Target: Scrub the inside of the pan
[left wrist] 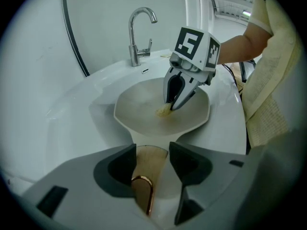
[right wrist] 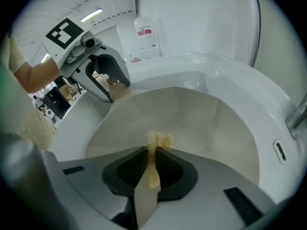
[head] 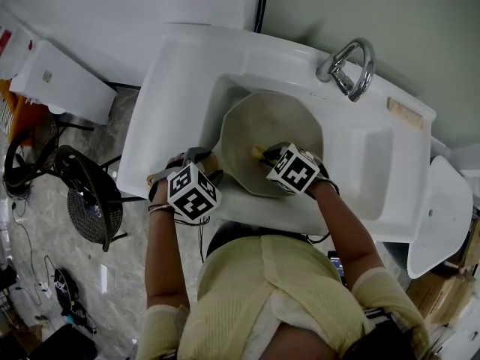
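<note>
A pale, angular-rimmed pan (head: 274, 122) lies tilted in the white sink (head: 375, 167). Its wooden handle (left wrist: 145, 163), with a copper loop at the end, sits between the jaws of my left gripper (left wrist: 151, 152), which is shut on it at the sink's front rim. My right gripper (right wrist: 152, 150) is inside the pan, shut on a small yellow scrub pad (right wrist: 156, 140) that presses on the pan's bottom (right wrist: 201, 123). In the left gripper view the right gripper (left wrist: 173, 102) points down at the pad (left wrist: 164, 110). From the head view both grippers (head: 210, 167) (head: 262, 154) are at the pan's near side.
A chrome faucet (head: 349, 67) stands at the sink's back rim, above the pan. A clear bottle (right wrist: 146, 35) stands beyond the sink. A black wire stool (head: 91, 201) and cables are on the floor at the left. Another white basin (head: 442, 216) leans at the right.
</note>
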{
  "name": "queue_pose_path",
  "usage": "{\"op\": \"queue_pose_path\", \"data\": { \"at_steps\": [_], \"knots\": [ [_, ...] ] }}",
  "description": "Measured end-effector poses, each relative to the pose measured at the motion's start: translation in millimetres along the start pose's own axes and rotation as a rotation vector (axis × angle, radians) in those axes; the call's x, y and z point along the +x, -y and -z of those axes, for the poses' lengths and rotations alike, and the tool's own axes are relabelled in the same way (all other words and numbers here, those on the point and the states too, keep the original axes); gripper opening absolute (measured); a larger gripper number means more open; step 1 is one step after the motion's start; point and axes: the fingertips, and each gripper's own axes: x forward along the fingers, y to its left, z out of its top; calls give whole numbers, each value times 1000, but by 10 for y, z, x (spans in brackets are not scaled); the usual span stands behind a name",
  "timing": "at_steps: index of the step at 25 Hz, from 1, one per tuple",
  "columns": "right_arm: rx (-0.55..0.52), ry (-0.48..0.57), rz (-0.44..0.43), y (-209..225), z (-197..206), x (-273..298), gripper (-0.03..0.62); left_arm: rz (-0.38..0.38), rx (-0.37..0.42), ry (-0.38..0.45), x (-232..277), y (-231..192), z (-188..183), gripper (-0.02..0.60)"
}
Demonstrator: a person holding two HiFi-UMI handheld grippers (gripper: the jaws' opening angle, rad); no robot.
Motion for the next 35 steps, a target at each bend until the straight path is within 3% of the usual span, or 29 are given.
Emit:
{"op": "queue_pose_path", "data": {
  "at_steps": [18,23,35],
  "knots": [
    [152,186,46,-1,-80,-547,61,-30,-5,51,-57,44,-45,261],
    [172,210,66,12,-73,-622,60,-44,-67,153,-181,79,-169,261],
    [245,323,128,22,-163,-888,60,-71,-313,562,-784,62,-785,245]
  ]
}}
